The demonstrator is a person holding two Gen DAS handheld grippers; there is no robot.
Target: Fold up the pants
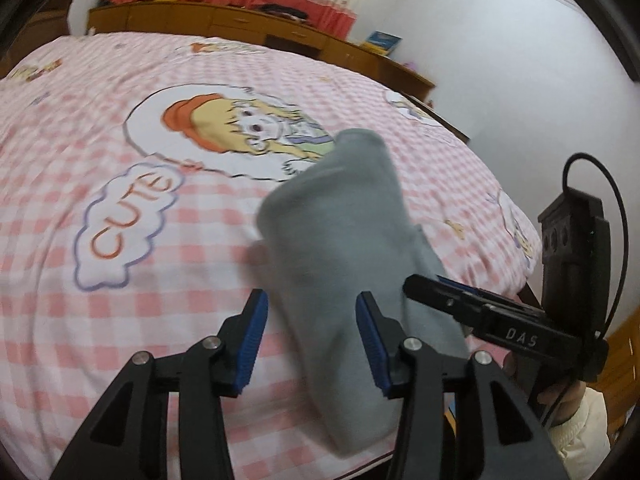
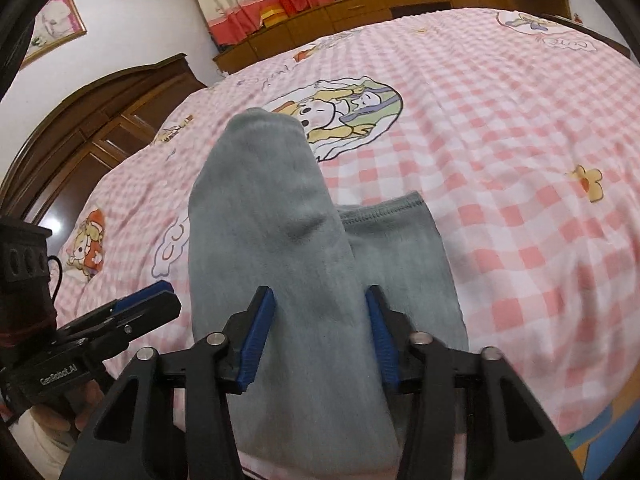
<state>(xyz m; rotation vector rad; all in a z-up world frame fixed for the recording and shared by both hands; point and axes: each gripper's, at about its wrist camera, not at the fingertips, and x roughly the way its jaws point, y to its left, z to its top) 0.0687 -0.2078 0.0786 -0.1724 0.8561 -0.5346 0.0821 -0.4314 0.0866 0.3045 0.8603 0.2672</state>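
Note:
The grey pants (image 1: 344, 240) lie folded into a narrow strip on the pink checked bed near its front edge; they also show in the right wrist view (image 2: 280, 240), one layer on top of another with a stitched hem (image 2: 384, 210) showing. My left gripper (image 1: 312, 340) is open, its blue pads either side of the strip just above it. My right gripper (image 2: 320, 336) is open too, straddling the same strip. Each gripper shows in the other's view: the right one (image 1: 480, 308) to the right, the left one (image 2: 132, 308) to the left.
The bed sheet (image 1: 160, 280) has cartoon prints and a "CUTE" cloud. Wooden cabinets (image 1: 240, 24) and a red-and-cream curtain stand behind the bed. A wooden headboard (image 2: 100, 120) is at the left in the right wrist view. The bed's front edge (image 2: 580, 428) is close.

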